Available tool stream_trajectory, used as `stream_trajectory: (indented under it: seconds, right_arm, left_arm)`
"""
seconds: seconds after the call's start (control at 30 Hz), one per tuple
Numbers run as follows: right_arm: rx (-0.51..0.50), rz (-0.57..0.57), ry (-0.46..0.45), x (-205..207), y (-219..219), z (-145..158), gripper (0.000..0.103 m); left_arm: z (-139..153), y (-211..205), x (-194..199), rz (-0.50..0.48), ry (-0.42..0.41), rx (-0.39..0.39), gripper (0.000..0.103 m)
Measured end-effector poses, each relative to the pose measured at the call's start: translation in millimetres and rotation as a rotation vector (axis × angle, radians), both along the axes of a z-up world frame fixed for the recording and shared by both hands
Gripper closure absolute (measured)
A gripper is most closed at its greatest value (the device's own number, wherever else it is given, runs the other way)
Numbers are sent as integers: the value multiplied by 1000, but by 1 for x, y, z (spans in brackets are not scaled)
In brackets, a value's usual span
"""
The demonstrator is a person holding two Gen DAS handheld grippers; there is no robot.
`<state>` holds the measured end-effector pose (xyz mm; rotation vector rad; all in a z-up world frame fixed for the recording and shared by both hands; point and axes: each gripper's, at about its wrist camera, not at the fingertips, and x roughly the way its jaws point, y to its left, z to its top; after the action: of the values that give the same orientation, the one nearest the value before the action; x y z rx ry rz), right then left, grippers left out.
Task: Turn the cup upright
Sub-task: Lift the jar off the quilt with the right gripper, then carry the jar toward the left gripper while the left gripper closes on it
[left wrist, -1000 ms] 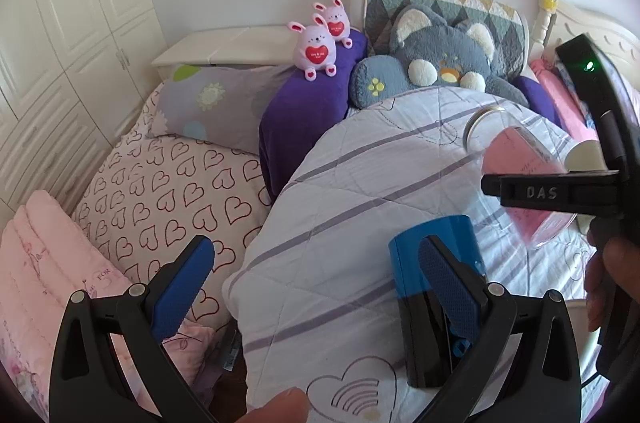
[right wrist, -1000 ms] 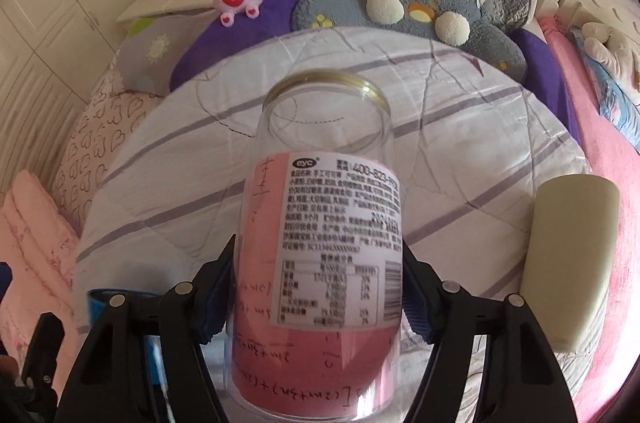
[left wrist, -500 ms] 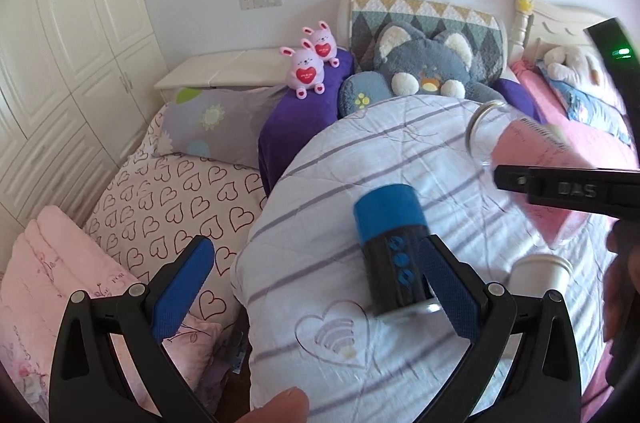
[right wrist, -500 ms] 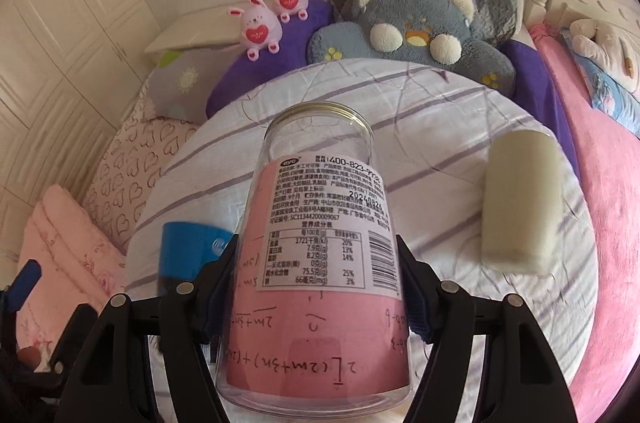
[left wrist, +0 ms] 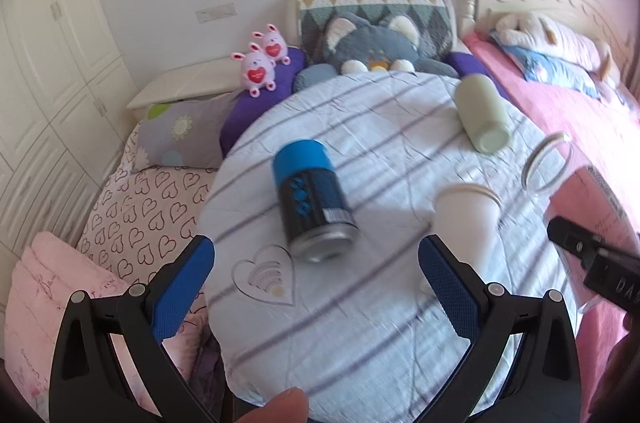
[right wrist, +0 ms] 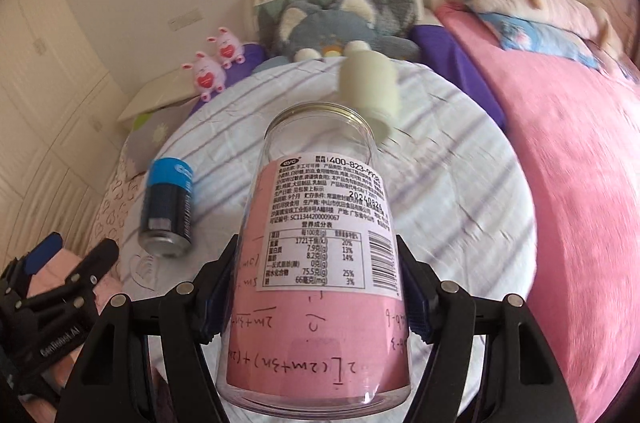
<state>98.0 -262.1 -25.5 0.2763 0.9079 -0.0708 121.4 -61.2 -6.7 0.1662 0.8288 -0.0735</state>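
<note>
My right gripper (right wrist: 316,287) is shut on a clear jar (right wrist: 318,255) with a pink paper lining and a white label. The jar is held above the round table (right wrist: 460,183), its open gold-rimmed mouth pointing away from me. In the left wrist view the jar (left wrist: 576,191) shows at the right edge. My left gripper (left wrist: 316,275) is open and empty over the table's near edge. A blue and black cup (left wrist: 312,199) lies on its side ahead of it. A white paper cup (left wrist: 466,219) lies near the right finger. A pale green cup (left wrist: 482,111) lies on its side farther back.
The table (left wrist: 360,323) has a striped quilted cover and stands against a bed. Plush toys (left wrist: 260,63) and a grey cat cushion (left wrist: 376,43) sit behind it. A pink bedspread (right wrist: 580,183) is on the right, white wardrobes (left wrist: 48,63) on the left.
Both grippers have pulled back and up from the table. The right one still holds the jar. The blue cup now lies farther ahead of the left gripper, and the white cup has come into view.
</note>
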Motion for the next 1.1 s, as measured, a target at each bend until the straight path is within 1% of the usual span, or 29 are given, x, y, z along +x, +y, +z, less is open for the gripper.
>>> stream_trajectory:
  seconds: [0.1, 0.2, 0.43, 0.53, 0.57, 0.6, 0.63, 0.8, 0.97, 1.1]
  right_arm:
    - [0, -26, 6, -14, -4, -12, 33]
    - [-15, -46, 21, -18, -4, -25, 33]
    - [0, -27, 89, -20, 6, -62, 33]
    - [2, -23, 110, -27, 10, -70, 32]
    - [-2, -19, 113, -28, 11, -70, 31]
    - [-2, -18, 115, -29, 11, -70, 20]
    - [-7, -19, 117, -30, 11, -69, 19]
    - [-30, -20, 119, -38, 11, -62, 19]
    - [-22, -34, 99, -46, 8, -53, 19]
    - [-9, -25, 76, -53, 9, -45, 19]
  left_arm:
    - [-2, -9, -10, -16, 7, 13, 0]
    - [-1, -11, -17, -20, 7, 21, 0]
    - [-2, -8, -23, -5, 14, 35, 0]
    - [-4, -6, -24, -7, 21, 36, 0]
    - [-5, -6, -25, -8, 24, 34, 0]
    - [-6, -6, -26, -9, 26, 33, 0]
    - [-7, -6, -27, -9, 27, 32, 0]
    - [-6, -6, -32, -14, 28, 30, 0]
    - [-4, -6, -38, -18, 27, 24, 0]
    - [-2, -10, -42, -23, 28, 23, 0]
